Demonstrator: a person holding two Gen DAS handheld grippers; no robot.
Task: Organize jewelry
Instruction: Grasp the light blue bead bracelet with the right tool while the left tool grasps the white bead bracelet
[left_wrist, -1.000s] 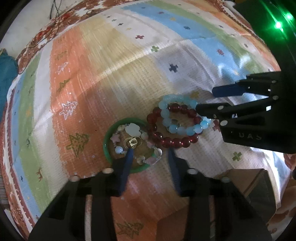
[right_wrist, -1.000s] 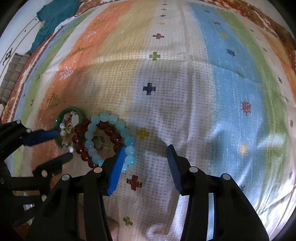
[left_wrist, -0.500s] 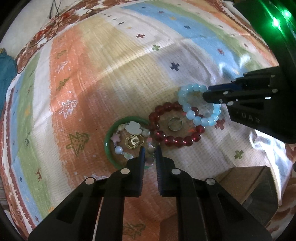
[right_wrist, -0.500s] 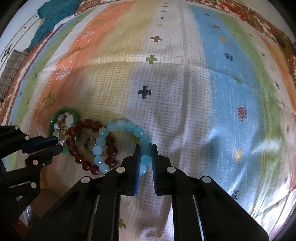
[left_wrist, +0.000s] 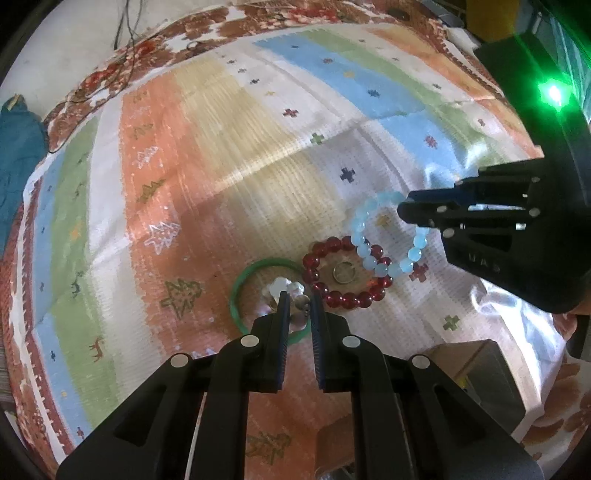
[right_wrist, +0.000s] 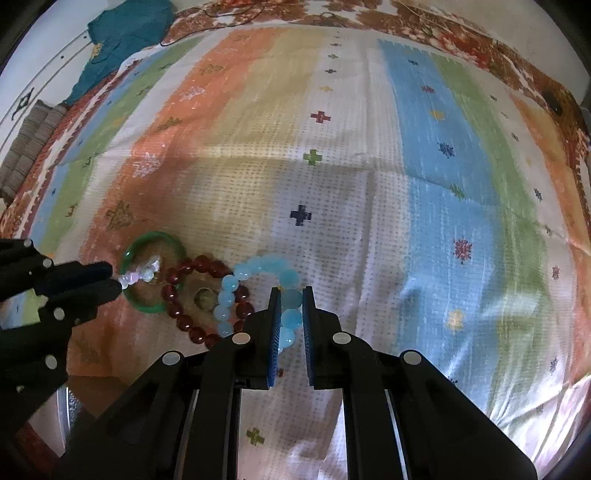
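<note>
A light blue bead bracelet (right_wrist: 258, 275) (left_wrist: 384, 251) is held in my right gripper (right_wrist: 291, 295), which is shut on it and lifts it off the cloth. My right gripper also shows in the left wrist view (left_wrist: 406, 212). A dark red bead bracelet (left_wrist: 345, 271) (right_wrist: 201, 291) lies on the cloth around a small ring (left_wrist: 343, 272) (right_wrist: 205, 297). A green bangle (left_wrist: 258, 295) (right_wrist: 153, 269) lies to its left. My left gripper (left_wrist: 298, 299) (right_wrist: 114, 278) is shut on a pale charm bracelet (right_wrist: 142, 273) (left_wrist: 284, 288) over the bangle.
A striped patterned cloth (left_wrist: 258, 166) covers the surface. A brown box (left_wrist: 476, 373) stands near the right front. A teal cloth (right_wrist: 122, 33) lies at the far left edge. A green light (left_wrist: 552, 92) glows at the upper right.
Both grippers closed from open. The right one took the light blue bracelet and raised it away from the red one. The left one closed on the charm bracelet and lifted it.
</note>
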